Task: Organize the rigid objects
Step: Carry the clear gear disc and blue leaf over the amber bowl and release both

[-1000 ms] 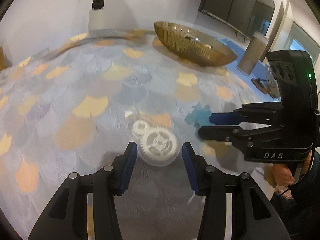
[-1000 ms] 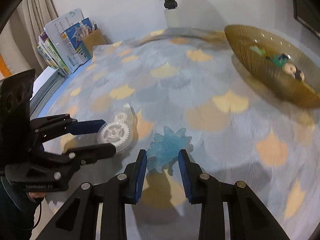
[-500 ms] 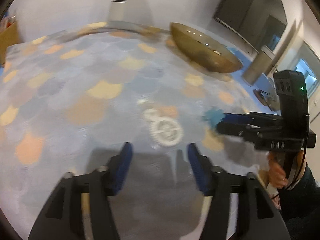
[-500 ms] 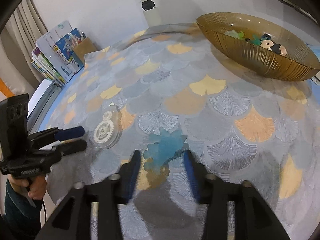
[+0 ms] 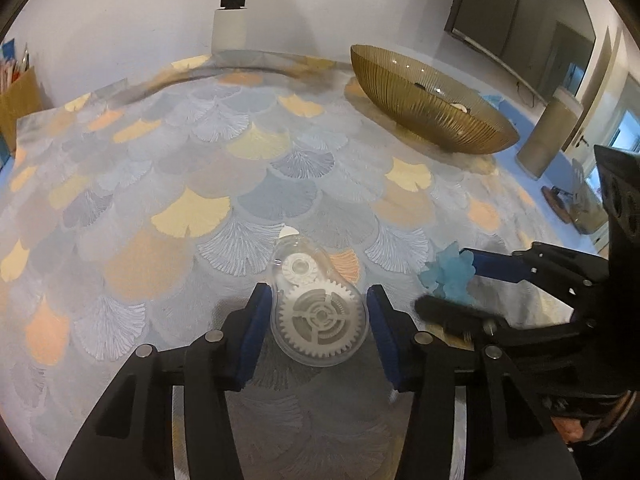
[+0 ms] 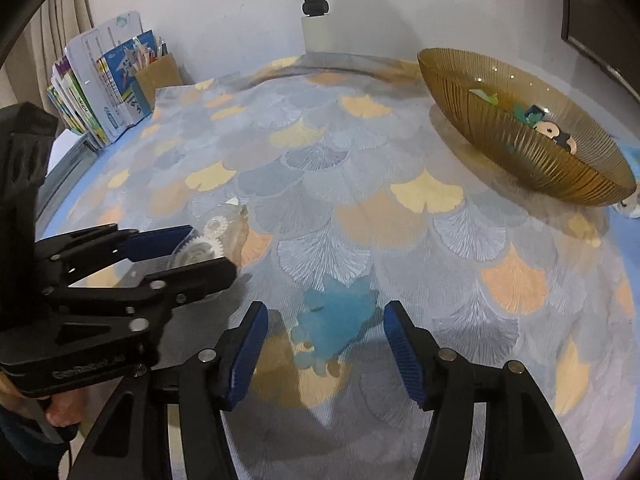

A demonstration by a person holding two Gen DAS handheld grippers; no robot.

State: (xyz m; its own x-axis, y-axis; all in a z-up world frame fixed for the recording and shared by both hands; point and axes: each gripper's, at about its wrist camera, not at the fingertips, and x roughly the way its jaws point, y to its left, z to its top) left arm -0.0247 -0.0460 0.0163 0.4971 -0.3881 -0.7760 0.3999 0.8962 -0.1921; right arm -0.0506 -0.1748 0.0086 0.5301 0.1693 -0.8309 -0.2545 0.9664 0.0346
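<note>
Step in hand: both tongs lined up on a pickup, each over its own piece; nothing lifted yet.
Left tongs (image 5: pixel 318 312): jaws have just been closing; the clear gear case (image 5: pixel 316 304) sits between the pads, which seem just shy of its sides.
Right tongs (image 6: pixel 324 332): jaws also just closing, spread around the blue frosted piece (image 6: pixel 334 320) with a gap either side.
Next move: probably squeeze shut, lift, then carry to the amber bowl (image 6: pixel 520 152).
Places: both pieces lie well short of the bowl, toward the person.
Surface: table under a fan-patterned cloth (image 5: pixel 240 184).
Room: white wall behind; books (image 6: pixel 100 84) far left of the bowl.
</note>
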